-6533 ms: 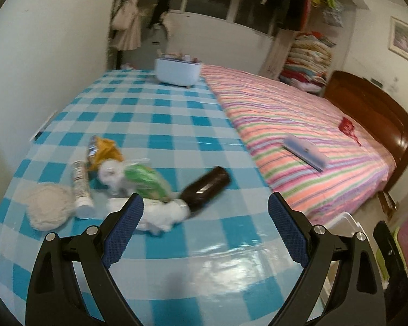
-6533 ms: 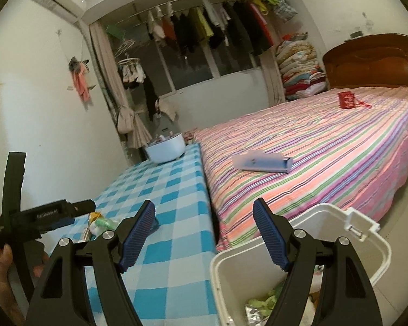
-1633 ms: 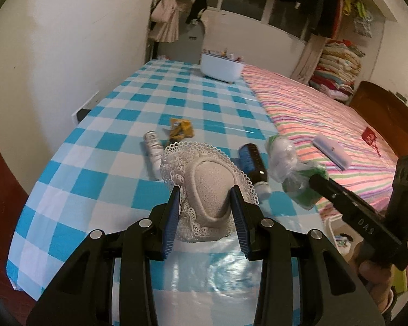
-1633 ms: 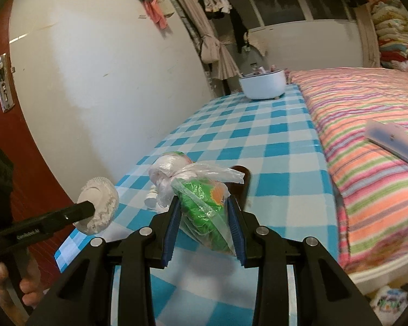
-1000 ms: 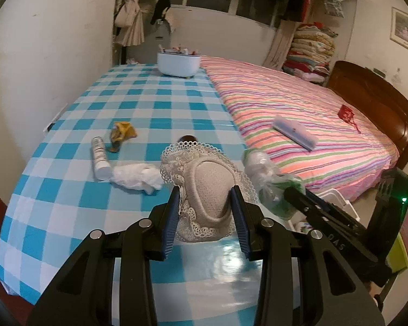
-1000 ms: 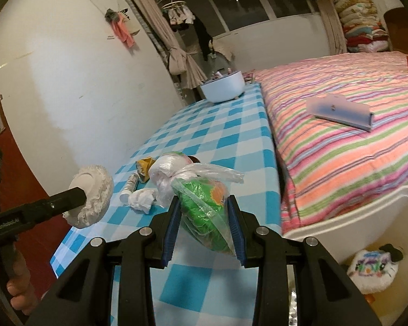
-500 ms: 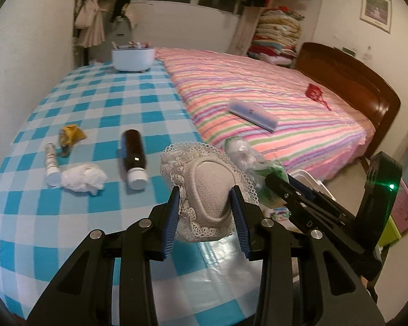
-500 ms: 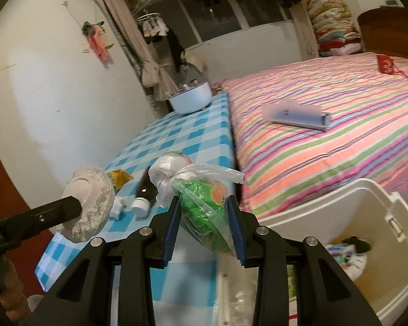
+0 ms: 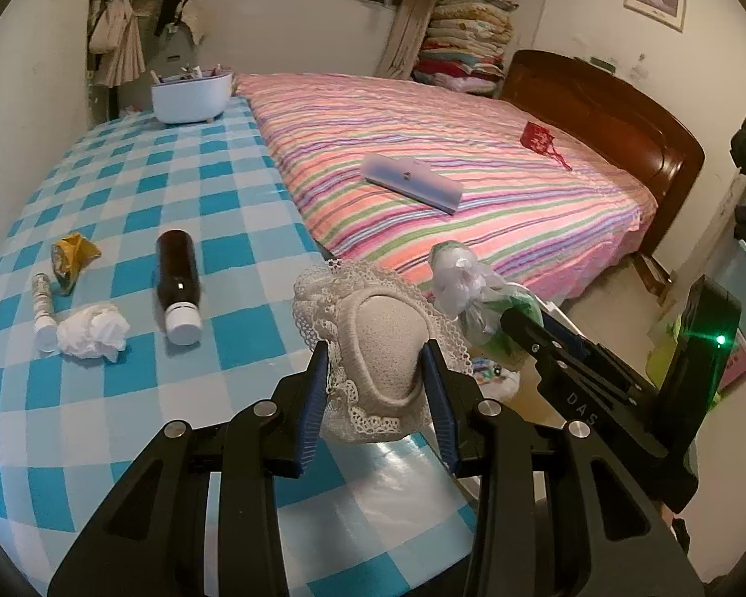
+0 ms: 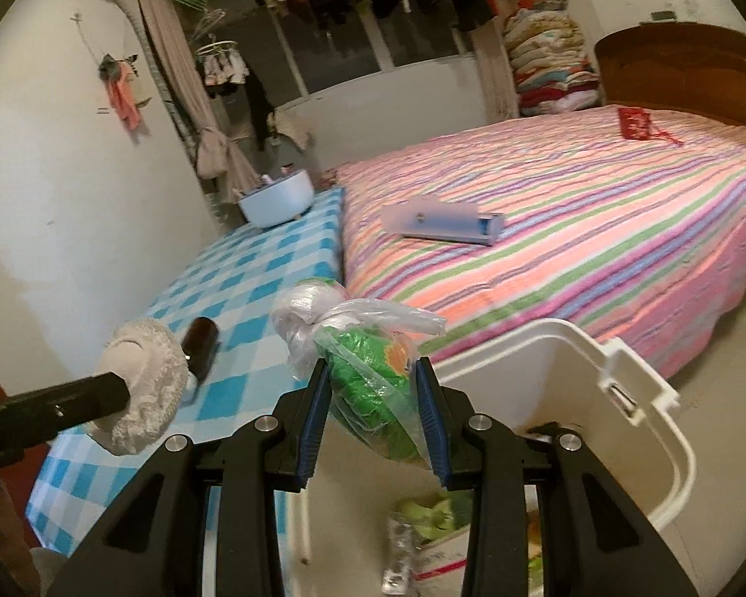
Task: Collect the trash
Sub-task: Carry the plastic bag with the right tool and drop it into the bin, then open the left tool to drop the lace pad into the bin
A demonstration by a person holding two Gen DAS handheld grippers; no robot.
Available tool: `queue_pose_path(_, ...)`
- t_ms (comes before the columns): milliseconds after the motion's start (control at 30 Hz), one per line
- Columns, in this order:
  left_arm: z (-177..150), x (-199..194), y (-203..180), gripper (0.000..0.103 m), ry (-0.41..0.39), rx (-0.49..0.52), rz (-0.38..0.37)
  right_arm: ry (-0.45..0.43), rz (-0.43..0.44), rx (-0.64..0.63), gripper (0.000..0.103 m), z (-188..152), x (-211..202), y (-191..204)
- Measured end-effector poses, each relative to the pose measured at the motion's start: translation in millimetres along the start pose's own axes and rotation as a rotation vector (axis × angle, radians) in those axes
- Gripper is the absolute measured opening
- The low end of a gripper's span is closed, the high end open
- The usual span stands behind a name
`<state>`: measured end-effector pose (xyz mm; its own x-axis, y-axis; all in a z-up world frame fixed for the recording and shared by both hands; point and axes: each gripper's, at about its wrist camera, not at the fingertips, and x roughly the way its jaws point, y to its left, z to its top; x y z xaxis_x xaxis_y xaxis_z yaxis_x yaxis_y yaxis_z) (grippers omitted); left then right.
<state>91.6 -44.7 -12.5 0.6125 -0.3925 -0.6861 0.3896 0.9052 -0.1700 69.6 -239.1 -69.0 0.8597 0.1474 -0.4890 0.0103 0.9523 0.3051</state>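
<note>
My left gripper is shut on a beige lace-edged pad, held above the near edge of the blue checked table. My right gripper is shut on a knotted clear plastic bag with green contents, held over the open white trash bin, which holds some trash. In the left wrist view the bag and the right gripper sit just right of the pad. On the table lie a brown bottle, a crumpled tissue, a small white tube and a yellow wrapper.
A bed with a striped cover runs along the table's right side, with a flat blue case and a red pouch on it. A white tub stands at the table's far end. The wall is to the left.
Both grippers have swung right, away from the table trash toward the bin. The bag is now over the bin's opening. Both grips are unchanged.
</note>
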Motion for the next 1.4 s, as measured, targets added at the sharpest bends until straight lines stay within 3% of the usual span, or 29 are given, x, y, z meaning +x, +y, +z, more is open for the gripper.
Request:
queue_pose_path(200,-1.0,5.1,-9.1,0.037,0.016,0.025,-0.011,-0.023,-0.078,0.042,0.034,-1.5,-6.9,-12.6)
queue_pose_path(433,-2.1,10.0,-9.7,0.037,0.030,0.026,-0.015,-0.045,-0.110,0.084,0.036,-1.8,-9.6,-27.5)
queue_pose_path(600,-2.7,14.3,-12.6,0.037,0.041,0.034,-0.019,-0.079,-0.112,0.135,0.037,0.2,-12.6,-39.9)
queue_pose_path(767,-3.4,17.7,-16.6,0.037,0.049,0.045,-0.025,-0.148,-0.117,0.165,0.053,-1.9,-21.9,-42.5)
queue_pose_path(1400,-4.9,47.0,-46.9,0.037,0.118,0.108,-0.074,-0.257,-0.132,0.255,0.056,2.8,-38.2,-60.5)
